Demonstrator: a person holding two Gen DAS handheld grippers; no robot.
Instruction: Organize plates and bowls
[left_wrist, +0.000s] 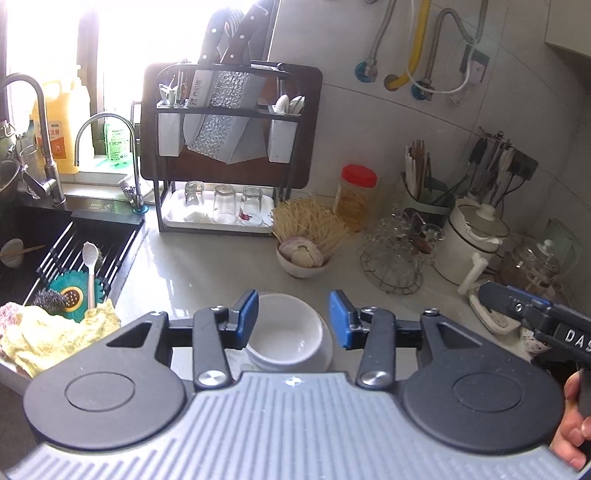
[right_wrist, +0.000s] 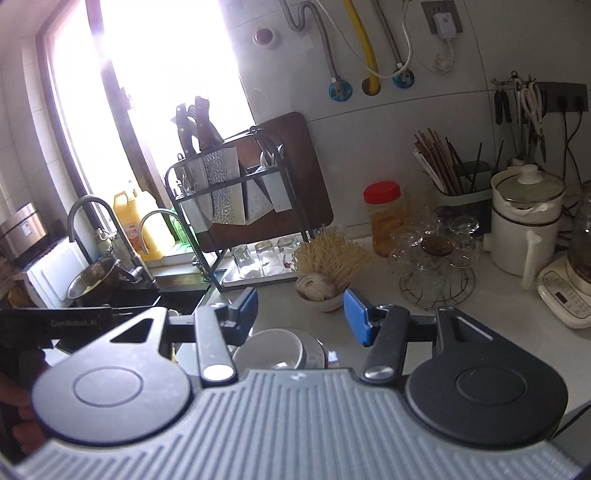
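Observation:
A white bowl (left_wrist: 286, 330) sits on a white plate (left_wrist: 327, 341) on the grey counter, just below and between the blue pads of my left gripper (left_wrist: 294, 319), which is open and empty above it. In the right wrist view the same bowl (right_wrist: 267, 349) and plate (right_wrist: 314, 345) lie below my right gripper (right_wrist: 301, 315), which is open and empty. The right gripper's body shows at the right edge of the left wrist view (left_wrist: 535, 314).
A small bowl of garlic (left_wrist: 303, 256) stands behind the plate, with dried noodles (left_wrist: 310, 219). A knife rack with upturned glasses (left_wrist: 225, 147), a red-lidded jar (left_wrist: 356, 197), a wire glass stand (left_wrist: 393, 254) and a white pot (left_wrist: 469, 240) line the back. The sink (left_wrist: 55, 251) lies left.

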